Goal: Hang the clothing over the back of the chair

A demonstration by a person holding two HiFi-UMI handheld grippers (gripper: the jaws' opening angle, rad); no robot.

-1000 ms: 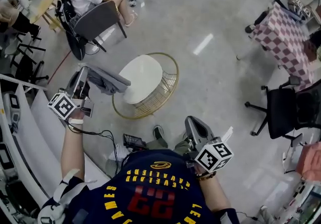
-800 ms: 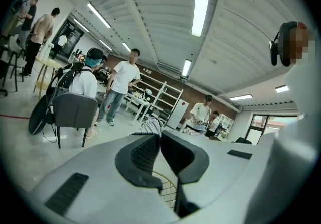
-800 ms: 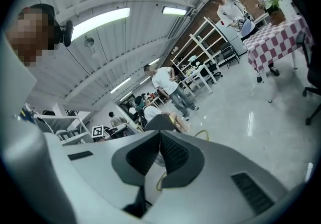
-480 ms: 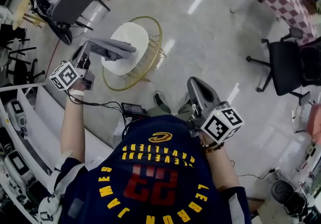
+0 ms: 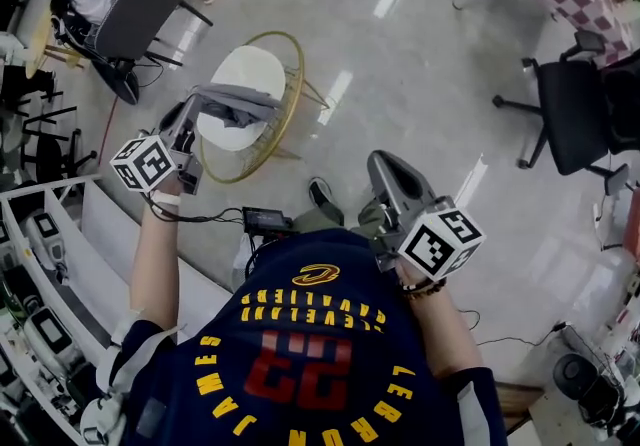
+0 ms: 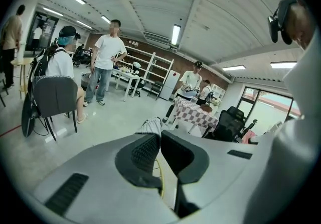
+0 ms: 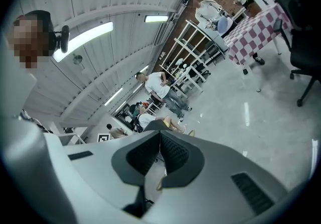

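Clothing (image 5: 238, 104) shifted over the chair (image 5: 291, 84); jersey (image 5: 310, 364) reads CAVALIERS 23.

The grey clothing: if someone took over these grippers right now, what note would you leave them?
Left gripper: shut on the grey clothing, holding it over the round chair.
Right gripper: shut, empty, close to the person's body.
Done: clothing is in the grip and at the chair.
Left: drape it over the chair's gold wire back, then let go.
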